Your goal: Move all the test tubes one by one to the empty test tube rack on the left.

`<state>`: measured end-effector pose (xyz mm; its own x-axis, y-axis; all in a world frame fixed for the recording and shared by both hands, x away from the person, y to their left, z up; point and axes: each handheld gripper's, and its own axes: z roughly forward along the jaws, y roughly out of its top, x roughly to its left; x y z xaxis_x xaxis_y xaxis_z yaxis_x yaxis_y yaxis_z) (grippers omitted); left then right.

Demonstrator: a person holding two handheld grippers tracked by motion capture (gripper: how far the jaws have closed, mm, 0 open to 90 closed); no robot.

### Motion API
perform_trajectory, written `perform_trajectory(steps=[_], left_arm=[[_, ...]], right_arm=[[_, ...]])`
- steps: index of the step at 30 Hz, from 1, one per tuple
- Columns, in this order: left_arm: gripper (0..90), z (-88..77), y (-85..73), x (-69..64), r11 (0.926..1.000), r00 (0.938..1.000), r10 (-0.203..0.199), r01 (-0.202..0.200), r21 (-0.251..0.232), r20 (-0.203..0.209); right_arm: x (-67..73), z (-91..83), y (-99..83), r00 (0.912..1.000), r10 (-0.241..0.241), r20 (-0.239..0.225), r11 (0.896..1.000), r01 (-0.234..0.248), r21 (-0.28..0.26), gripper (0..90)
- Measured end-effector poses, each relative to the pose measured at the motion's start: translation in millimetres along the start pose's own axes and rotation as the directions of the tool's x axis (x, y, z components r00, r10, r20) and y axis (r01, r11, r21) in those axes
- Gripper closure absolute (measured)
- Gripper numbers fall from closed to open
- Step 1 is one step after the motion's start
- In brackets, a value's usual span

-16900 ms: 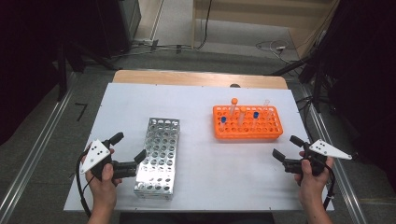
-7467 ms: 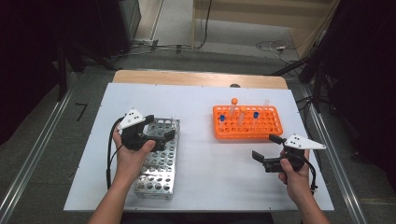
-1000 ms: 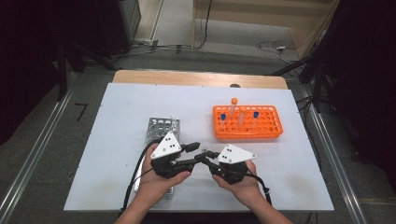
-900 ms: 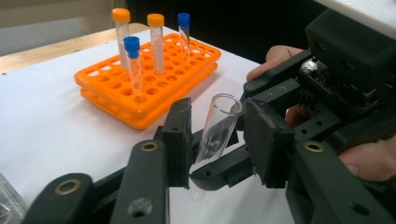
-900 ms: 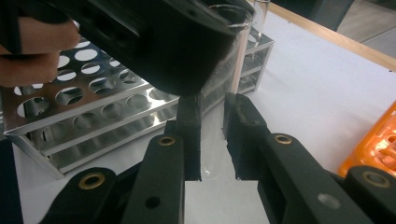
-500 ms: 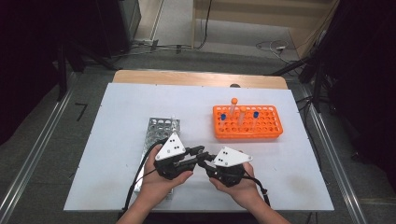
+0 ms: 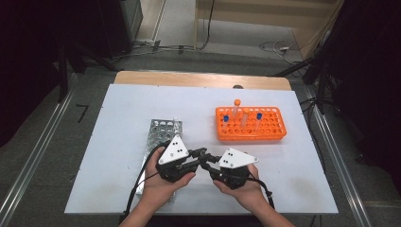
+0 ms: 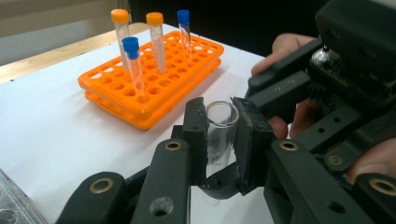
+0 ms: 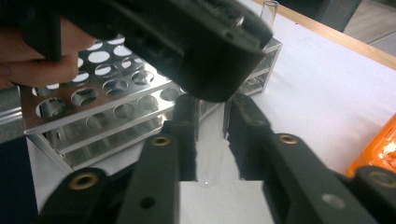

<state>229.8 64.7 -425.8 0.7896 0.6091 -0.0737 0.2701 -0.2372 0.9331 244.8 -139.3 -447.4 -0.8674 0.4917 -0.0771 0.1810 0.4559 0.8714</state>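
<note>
Now your left gripper (image 8: 219, 140) is clamped on the glass test tube (image 8: 219, 135), upright; right gripper (image 9: 210, 140) jaws just eased apart around its lower end.

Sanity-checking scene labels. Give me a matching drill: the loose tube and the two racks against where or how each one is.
Things:
1. uncapped clear test tube
2. orange plastic tube rack
3. silver perforated metal rack

Places or states:
A. left of the table's centre, by the left hand
B. on the right part of the table, holding four capped tubes upright
C. clamped between the pads of the left gripper

Pairs: 1-C, 2-B, 3-A
</note>
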Motion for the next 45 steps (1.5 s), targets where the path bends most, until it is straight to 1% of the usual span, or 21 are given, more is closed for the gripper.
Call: perform_trajectory(steps=[4, 5, 7, 8, 10, 12, 14, 15, 17, 18, 20, 23, 27, 33, 36, 38, 41, 45], left_arm=[[76.9, 0.1, 0.4, 2.5, 0.9999, 0.9999, -0.010, 0.010, -0.002, 0.000], [76.9, 0.4, 0.7, 3.2, 0.9999, 0.9999, -0.011, 0.011, -0.002, 0.001], [76.9, 0.4, 2.0, 4.1, 0.9999, 0.9999, -0.013, 0.013, -0.008, -0.002], [76.9, 0.0, 2.7, 4.9, 0.9999, 0.9999, -0.015, 0.015, -0.007, -0.005], [77.0, -0.8, 4.0, 6.8, 0.9996, 0.9997, -0.022, 0.022, -0.016, -0.012], [77.0, -2.4, 5.1, 9.4, 0.9995, 0.9994, -0.025, 0.025, -0.021, -0.022], [77.0, -4.6, 6.2, 13.4, 0.9989, 0.9989, -0.037, 0.036, -0.029, -0.028], [76.9, -5.8, 6.7, 15.4, 0.9987, 0.9986, -0.041, 0.040, -0.031, -0.033], [77.0, -7.8, 7.8, 19.4, 0.9983, 0.9977, -0.048, 0.047, -0.036, -0.047], [77.0, -9.2, 8.6, 21.4, 0.9983, 0.9974, -0.050, 0.048, -0.032, -0.052], [77.0, -11.1, 9.9, 25.0, 0.9980, 0.9966, -0.052, 0.050, -0.038, -0.064], [77.0, -15.2, 11.5, 30.8, 0.9978, 0.9950, -0.053, 0.050, -0.044, -0.084], [77.0, -21.8, 12.5, 40.6, 0.9969, 0.9913, -0.064, 0.059, -0.052, -0.115], [77.0, -28.7, 12.9, 55.6, 0.9937, 0.9854, -0.097, 0.088, -0.069, -0.140], [77.0, -31.4, 13.2, 61.8, 0.9937, 0.9824, -0.099, 0.089, -0.068, -0.158], [77.0, -33.1, 13.8, 65.4, 0.9936, 0.9800, -0.102, 0.092, -0.065, -0.171], [77.0, -35.7, 15.3, 70.4, 0.9944, 0.9770, -0.095, 0.085, -0.063, -0.191], [77.0, -37.9, 16.8, 77.5, 0.9936, 0.9724, -0.101, 0.089, -0.069, -0.210]], right_arm=[[-5.7, -2.6, 0.2, 0.9979, 0.039, -0.052, 0.999, -0.041, -0.033, 42.6], [-7.8, -3.5, 0.2, 0.9964, 0.055, -0.063, 0.998, -0.058, -0.040, 37.4], [-13.8, -5.5, 0.0, 0.9892, 0.096, -0.111, 0.993, -0.102, -0.053, 28.3], [-16.1, -6.7, 0.1, 0.9874, 0.108, -0.116, 0.991, -0.116, -0.060, 24.1], [-20.9, -8.7, 0.3, 0.9826, 0.120, -0.141, 0.990, -0.130, -0.060, 14.5], [-24.9, -11.1, 0.0, 0.9785, 0.130, -0.160, 0.988, -0.141, -0.059, 7.2], [-28.4, -13.1, -1.3, 0.9746, 0.129, -0.183, 0.988, -0.142, -0.060, 0.7], [-30.0, -14.2, -2.3, 0.9726, 0.128, -0.194, 0.988, -0.142, -0.058, 0.0], [-33.9, -16.9, -4.9, 0.9709, 0.133, -0.199, 0.987, -0.148, -0.066, 0.0], [-35.9, -18.4, -6.3, 0.9714, 0.134, -0.196, 0.986, -0.150, -0.069, 0.0], [-38.9, -21.6, -9.3, 0.9761, 0.129, -0.174, 0.987, -0.144, -0.071, 0.0], [-44.0, -27.2, -13.8, 0.9800, 0.122, -0.157, 0.988, -0.134, -0.072, 0.0], [-51.5, -36.4, -20.9, 0.9811, 0.125, -0.148, 0.988, -0.137, -0.076, 0.0], [-67.3, -50.9, -33.6, 0.9849, 0.145, -0.096, 0.984, -0.154, -0.095, 0.0], [-75.2, -59.8, -39.1, 0.9861, 0.151, -0.069, 0.982, -0.158, -0.102, 0.0], [-80.3, -66.0, -42.8, 0.9859, 0.160, -0.050, 0.981, -0.164, -0.104, 0.0], [-86.1, -74.4, -48.9, 0.9847, 0.174, -0.015, 0.979, -0.174, -0.102, 0.0], [-92.2, -81.7, -57.2, 0.9843, 0.173, 0.034, 0.982, -0.170, -0.087, 0.0]])
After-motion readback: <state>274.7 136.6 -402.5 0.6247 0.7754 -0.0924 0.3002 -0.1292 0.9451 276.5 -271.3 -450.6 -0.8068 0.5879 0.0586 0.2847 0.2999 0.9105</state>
